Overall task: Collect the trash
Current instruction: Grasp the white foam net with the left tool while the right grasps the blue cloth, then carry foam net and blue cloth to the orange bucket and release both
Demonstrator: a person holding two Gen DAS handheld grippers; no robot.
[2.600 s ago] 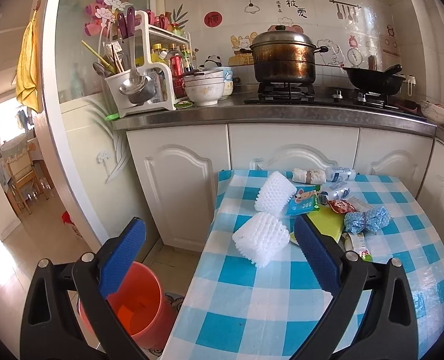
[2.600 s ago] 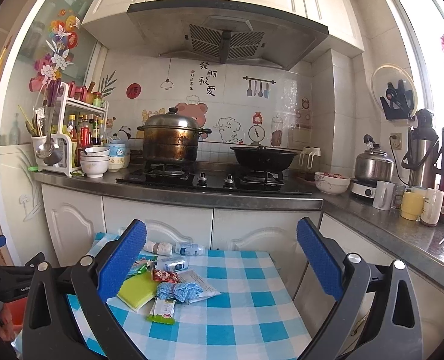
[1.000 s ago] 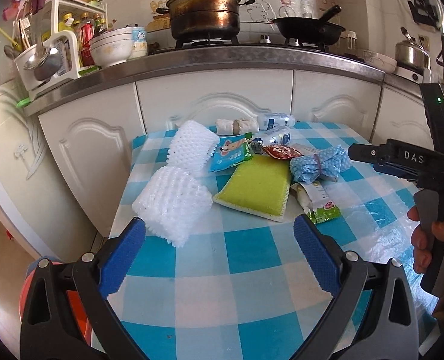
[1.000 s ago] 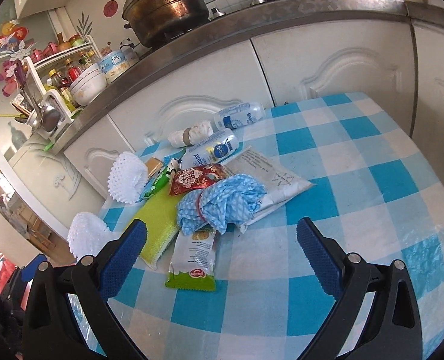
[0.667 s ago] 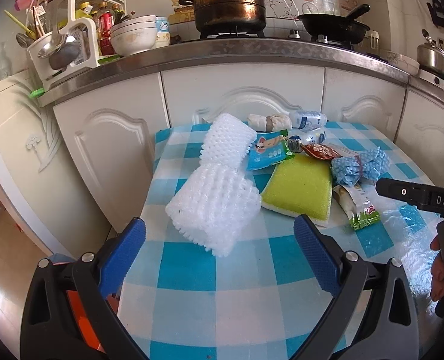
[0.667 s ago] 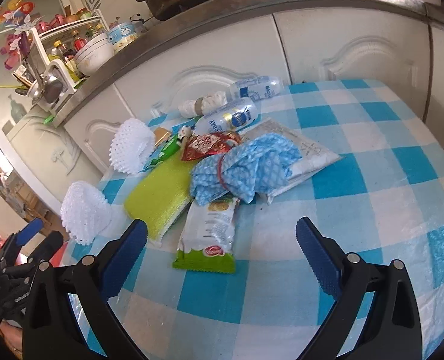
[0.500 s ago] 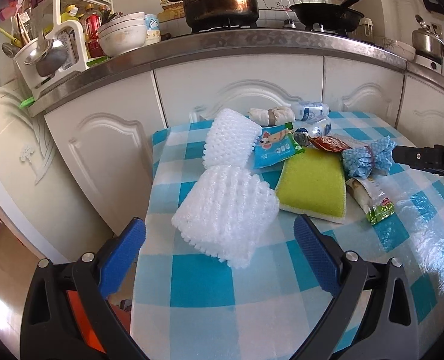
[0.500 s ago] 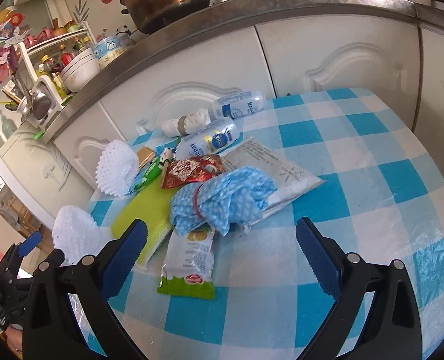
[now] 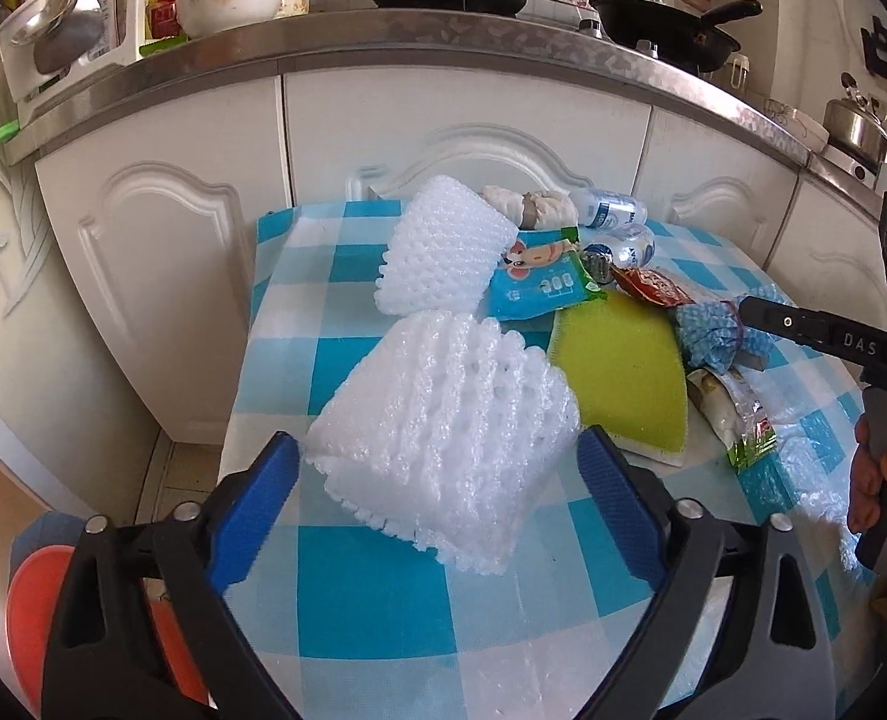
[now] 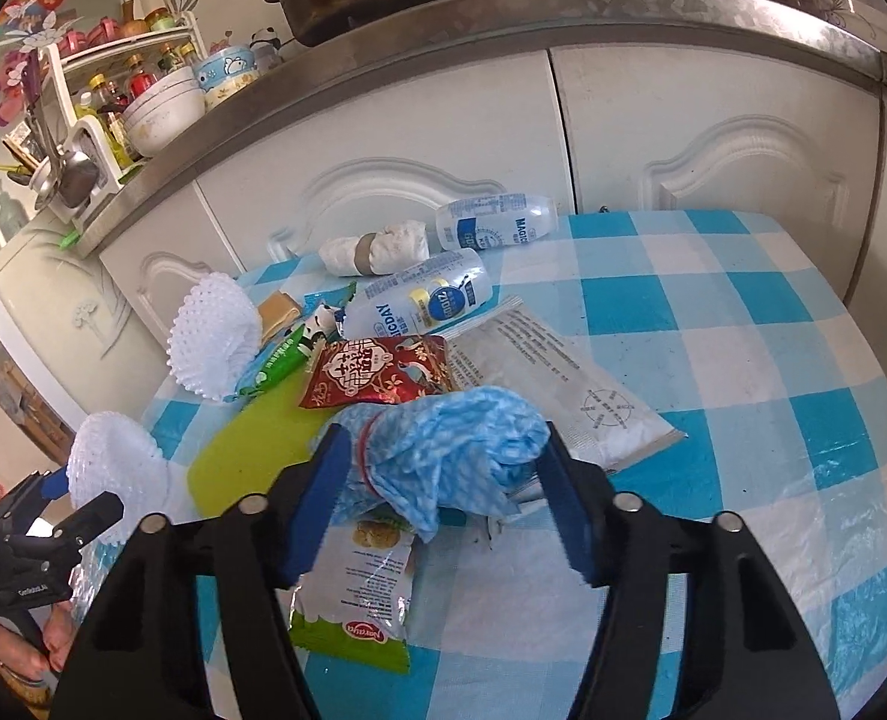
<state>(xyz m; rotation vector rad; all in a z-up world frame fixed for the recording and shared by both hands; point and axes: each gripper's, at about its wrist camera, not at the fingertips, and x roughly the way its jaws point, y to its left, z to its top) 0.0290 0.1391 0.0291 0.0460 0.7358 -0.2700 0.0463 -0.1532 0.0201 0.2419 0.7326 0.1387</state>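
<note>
While left fingers (image 9: 440, 501) bracket foam net (image 9: 443, 438), right fingers (image 10: 443, 495) flank blue cloth (image 10: 449, 450).

Two white foam net sleeves lie on the checked cloth: one nearer (image 9: 443, 438), one farther back (image 9: 440, 261). Two small white plastic drink bottles: one (image 10: 419, 303), the other behind it (image 10: 494, 228). One yellow-green flat sponge (image 9: 620, 384). One bunched blue-and-white cloth (image 10: 449, 450). One red snack packet (image 10: 377, 372), one green-edged clear wrapper (image 10: 356, 600), one blue cartoon pouch (image 9: 539, 285), one grey flat sachet (image 10: 563, 384). One rolled white paper wad (image 10: 374, 252).
</note>
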